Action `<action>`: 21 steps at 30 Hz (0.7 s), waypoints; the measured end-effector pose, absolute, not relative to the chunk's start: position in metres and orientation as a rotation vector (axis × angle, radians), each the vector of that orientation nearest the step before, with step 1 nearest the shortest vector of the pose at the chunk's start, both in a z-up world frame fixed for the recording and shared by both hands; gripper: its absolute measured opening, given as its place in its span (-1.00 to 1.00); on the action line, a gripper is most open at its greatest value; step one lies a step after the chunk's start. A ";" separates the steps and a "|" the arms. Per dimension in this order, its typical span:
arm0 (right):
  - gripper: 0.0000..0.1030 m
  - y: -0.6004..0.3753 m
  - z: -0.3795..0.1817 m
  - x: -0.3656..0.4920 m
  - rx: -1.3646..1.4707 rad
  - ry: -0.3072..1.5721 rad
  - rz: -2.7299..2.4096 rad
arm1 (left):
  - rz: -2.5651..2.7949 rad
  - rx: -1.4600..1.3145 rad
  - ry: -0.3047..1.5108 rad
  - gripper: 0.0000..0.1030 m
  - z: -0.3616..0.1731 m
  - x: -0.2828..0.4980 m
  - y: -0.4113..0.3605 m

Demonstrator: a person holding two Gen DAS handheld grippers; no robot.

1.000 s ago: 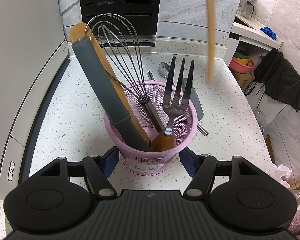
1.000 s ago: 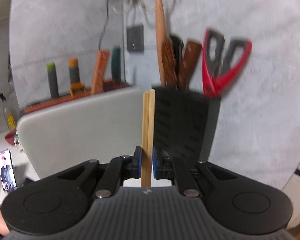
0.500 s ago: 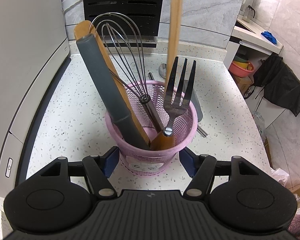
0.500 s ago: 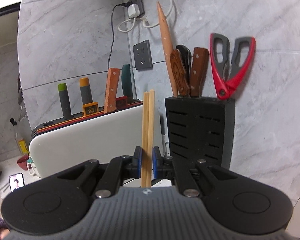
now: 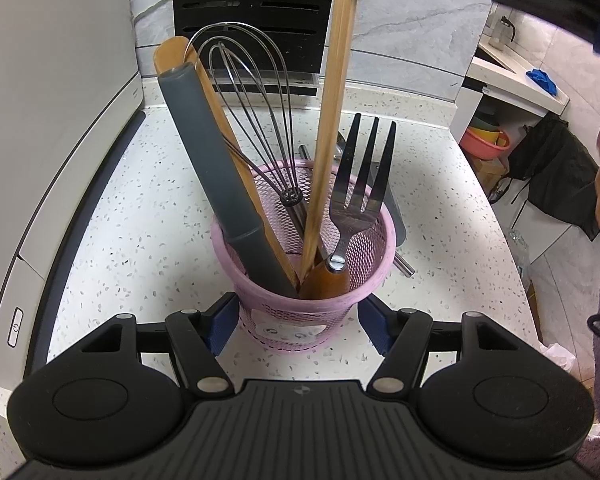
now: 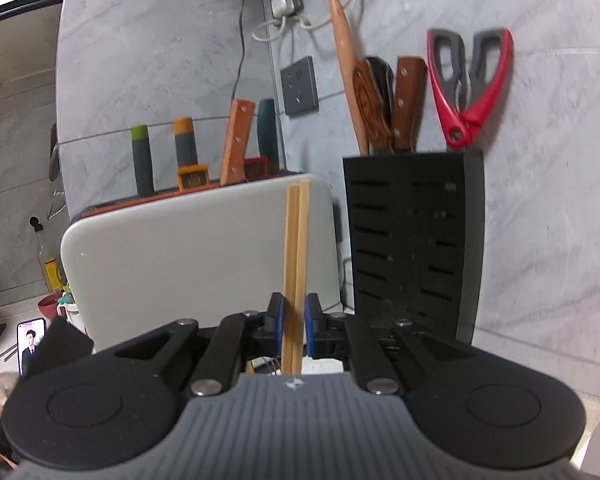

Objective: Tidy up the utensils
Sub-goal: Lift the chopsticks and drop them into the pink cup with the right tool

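So my right gripper (image 6: 293, 317) is pinching a pair of wooden chopsticks (image 6: 296, 248) between its blue pads, standing pretty much straight up. In the left wrist view the lower ends of those chopsticks (image 5: 327, 128) are already down inside the pink mesh cup (image 5: 364, 280), poking in between the whisk (image 5: 256, 120) and the black fork (image 5: 360, 196). The cup's also got a gray-handled tool (image 5: 216, 184) and a wooden spatula (image 5: 172, 52) leaning to the left. My left gripper (image 5: 298, 326) sits around the base of the cup, a blue pad on either side, but I honestly can't tell if they're pressing on it or just close. Cup's standing on the speckled white tabletop (image 5: 140, 216), with a black knife block (image 6: 412, 240) behind it by the wall and red scissors (image 6: 468, 88) sticking out of its top.
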State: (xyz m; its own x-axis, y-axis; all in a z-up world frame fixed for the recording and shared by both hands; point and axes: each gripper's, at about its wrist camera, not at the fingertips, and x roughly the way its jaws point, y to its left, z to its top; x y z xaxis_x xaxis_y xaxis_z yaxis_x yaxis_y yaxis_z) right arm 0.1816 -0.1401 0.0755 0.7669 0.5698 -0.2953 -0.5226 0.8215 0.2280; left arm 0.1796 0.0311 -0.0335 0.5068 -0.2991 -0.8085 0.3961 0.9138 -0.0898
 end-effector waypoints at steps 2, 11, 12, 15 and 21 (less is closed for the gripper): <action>-0.84 -0.141 0.071 0.181 0.136 0.373 0.599 | -0.418 0.114 0.952 0.47 -0.033 0.180 0.030; -0.89 -0.140 0.056 0.188 0.115 0.473 0.593 | -0.416 0.104 0.953 0.47 -0.034 0.180 0.030; -0.88 -0.141 0.056 0.188 0.114 0.480 0.593 | -0.416 0.104 0.953 0.47 -0.034 0.180 0.030; -0.76 -0.142 0.059 0.188 0.102 0.494 0.594 | -0.416 0.104 0.953 0.47 -0.034 0.180 0.030; -0.37 -0.145 0.069 0.184 0.060 0.514 0.608 | -0.416 0.102 0.953 0.47 -0.033 0.180 0.030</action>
